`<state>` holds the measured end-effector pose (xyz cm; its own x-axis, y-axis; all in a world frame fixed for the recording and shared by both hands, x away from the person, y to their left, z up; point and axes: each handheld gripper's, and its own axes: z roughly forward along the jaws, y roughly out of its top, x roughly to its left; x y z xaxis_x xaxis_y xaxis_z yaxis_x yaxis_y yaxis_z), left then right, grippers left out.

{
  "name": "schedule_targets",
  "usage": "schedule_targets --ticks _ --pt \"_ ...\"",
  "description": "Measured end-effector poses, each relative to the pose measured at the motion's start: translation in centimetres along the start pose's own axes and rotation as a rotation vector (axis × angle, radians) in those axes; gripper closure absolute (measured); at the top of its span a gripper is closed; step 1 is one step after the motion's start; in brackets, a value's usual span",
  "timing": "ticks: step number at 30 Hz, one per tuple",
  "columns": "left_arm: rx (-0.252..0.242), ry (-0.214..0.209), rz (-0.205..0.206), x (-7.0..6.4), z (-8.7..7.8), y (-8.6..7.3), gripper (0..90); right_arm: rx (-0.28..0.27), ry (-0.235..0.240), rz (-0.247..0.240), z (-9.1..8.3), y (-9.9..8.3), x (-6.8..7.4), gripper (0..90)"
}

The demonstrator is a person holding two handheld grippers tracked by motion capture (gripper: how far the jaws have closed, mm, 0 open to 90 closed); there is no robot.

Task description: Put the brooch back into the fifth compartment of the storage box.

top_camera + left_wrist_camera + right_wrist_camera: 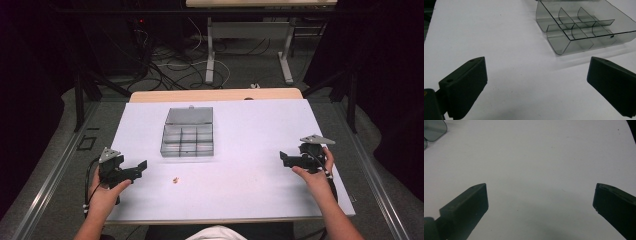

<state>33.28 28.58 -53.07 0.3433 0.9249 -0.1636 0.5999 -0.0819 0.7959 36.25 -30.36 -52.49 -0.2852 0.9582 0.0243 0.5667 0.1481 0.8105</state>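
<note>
A clear grey compartment box (188,133) with its lid open lies on the white table top (250,125), a little left of centre; its several compartments look empty. The box (584,27) fills the upper right of the left gripper view. A tiny tan object (175,180) lies on the table in front of the box. My left gripper (142,167) is held at the front left, open, nothing between its jaws, pointing right toward the box. At the right edge my right gripper (283,156) is open too and points left. A corner of the box (434,130) shows in the right gripper view.
The white sheet covers a wooden table (215,94). Behind it on the floor lie tangled cables (170,65) and the legs of another table (210,50). Dark frame bars (79,100) stand at both sides.
</note>
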Motion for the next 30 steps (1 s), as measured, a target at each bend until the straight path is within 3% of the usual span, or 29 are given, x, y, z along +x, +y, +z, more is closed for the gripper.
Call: schedule_targets --ticks 9,22,24,25,26,30 --pt "0.003 -0.018 0.010 -0.4 -0.5 0.3 4.5 0.020 0.013 0.007 -0.8 -0.8 0.0 0.0" --pt "0.014 -0.057 0.021 -0.9 -1.3 0.6 10.5 -0.037 -0.008 -0.015 -1.3 -0.6 0.6 0.0" --pt "-0.001 -0.061 0.000 -1.1 -1.3 0.7 11.7 -0.039 0.008 -0.011 -1.4 -0.6 0.8 0.0" --pt "0.017 -0.069 -0.004 -1.0 -1.6 0.9 11.8 -0.042 0.005 -0.012 -1.4 -0.5 0.9 0.0" --pt "-0.003 -0.069 -0.023 -1.1 -1.6 0.9 12.2 -0.041 0.017 -0.012 -1.4 -0.5 1.0 0.0" --pt "-0.005 -0.082 -0.037 -1.2 -1.8 1.5 12.9 -0.035 0.040 -0.002 -1.3 -0.6 1.2 0.0"
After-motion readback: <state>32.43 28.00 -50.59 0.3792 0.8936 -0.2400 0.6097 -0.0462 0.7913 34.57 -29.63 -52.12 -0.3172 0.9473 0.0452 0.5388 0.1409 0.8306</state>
